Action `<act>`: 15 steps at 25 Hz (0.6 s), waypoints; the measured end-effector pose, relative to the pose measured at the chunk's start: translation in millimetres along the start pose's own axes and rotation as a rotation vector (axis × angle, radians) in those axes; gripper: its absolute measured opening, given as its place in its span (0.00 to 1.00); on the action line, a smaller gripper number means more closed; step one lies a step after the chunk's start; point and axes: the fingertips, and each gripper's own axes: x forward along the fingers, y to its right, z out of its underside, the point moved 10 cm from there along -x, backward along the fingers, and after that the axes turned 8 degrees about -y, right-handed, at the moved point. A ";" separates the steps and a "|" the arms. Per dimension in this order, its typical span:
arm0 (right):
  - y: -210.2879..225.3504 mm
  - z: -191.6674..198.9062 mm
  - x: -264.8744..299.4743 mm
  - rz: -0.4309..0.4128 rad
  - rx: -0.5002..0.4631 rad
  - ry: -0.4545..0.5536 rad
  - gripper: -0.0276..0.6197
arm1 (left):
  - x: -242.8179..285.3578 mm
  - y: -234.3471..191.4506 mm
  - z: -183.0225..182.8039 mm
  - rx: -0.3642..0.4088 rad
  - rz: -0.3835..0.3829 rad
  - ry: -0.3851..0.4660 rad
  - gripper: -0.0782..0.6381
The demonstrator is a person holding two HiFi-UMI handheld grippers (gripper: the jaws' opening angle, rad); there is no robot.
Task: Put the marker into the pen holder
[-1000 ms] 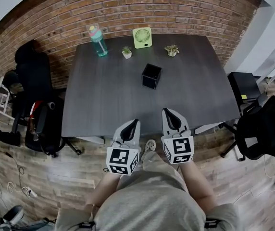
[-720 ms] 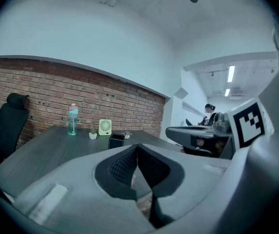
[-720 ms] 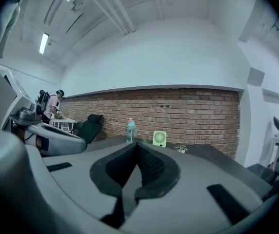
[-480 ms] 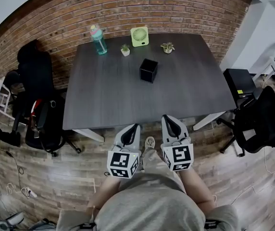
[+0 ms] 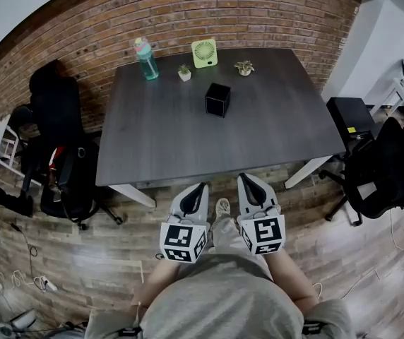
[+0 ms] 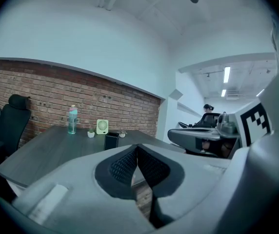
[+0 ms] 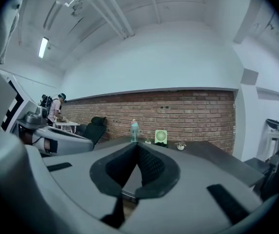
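On my worktop [image 5: 272, 133] I count one black pen holder [image 5: 217, 99], one teal water bottle [image 5: 145, 58], one small green fan [image 5: 204, 52] and two little potted plants [image 5: 184, 73] [image 5: 244, 68]. I carry two grippers: the left gripper [image 5: 201, 187] and the right gripper [image 5: 244, 179].

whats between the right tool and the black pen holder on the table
Only bare dark tabletop. The head view shows nothing standing or lying on the stretch between the right tool and the pen holder.

Pen holder [image 5: 217, 99] on the table [image 5: 152, 140]; behind it along the far edge, bottle [image 5: 145, 58], small plant [image 5: 184, 73], fan [image 5: 205, 52], second plant [image 5: 244, 68].
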 end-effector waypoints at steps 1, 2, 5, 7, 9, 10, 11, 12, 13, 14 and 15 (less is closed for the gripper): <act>-1.1 0.3 -2.0 0.000 0.000 -0.001 0.05 | -2.0 1.0 0.7 0.000 0.001 0.000 0.13; -2.4 0.3 -3.5 0.001 0.001 -0.001 0.05 | -4.0 1.3 1.1 -0.001 0.001 0.000 0.13; -7.0 1.6 -7.2 -0.001 0.004 -0.003 0.05 | -9.9 1.6 3.6 -0.002 0.002 0.000 0.13; -9.7 2.4 -9.3 -0.003 0.004 -0.002 0.05 | -13.0 1.8 5.0 -0.001 0.002 0.001 0.13; -12.4 2.2 -10.4 -0.005 0.006 -0.001 0.05 | -16.0 1.5 4.7 0.002 0.002 0.002 0.13; -13.8 2.4 -10.8 -0.006 0.009 -0.002 0.05 | -17.7 1.2 4.6 0.003 0.002 0.003 0.13; -15.2 2.8 -11.2 -0.008 0.012 -0.002 0.05 | -19.3 0.9 4.8 0.005 0.002 0.003 0.13; -16.6 3.4 -11.6 -0.009 0.014 -0.003 0.05 | -20.8 0.5 5.2 0.006 0.002 0.003 0.13; -17.8 3.8 -11.8 -0.010 0.015 -0.004 0.05 | -22.1 -0.1 5.7 0.008 0.002 0.003 0.13; -18.9 3.9 -11.9 -0.010 0.015 -0.005 0.05 | -23.2 -1.0 6.1 0.009 0.001 0.002 0.13; -19.9 3.8 -11.8 -0.009 0.016 -0.005 0.05 | -24.1 -2.0 6.3 0.009 0.001 0.002 0.13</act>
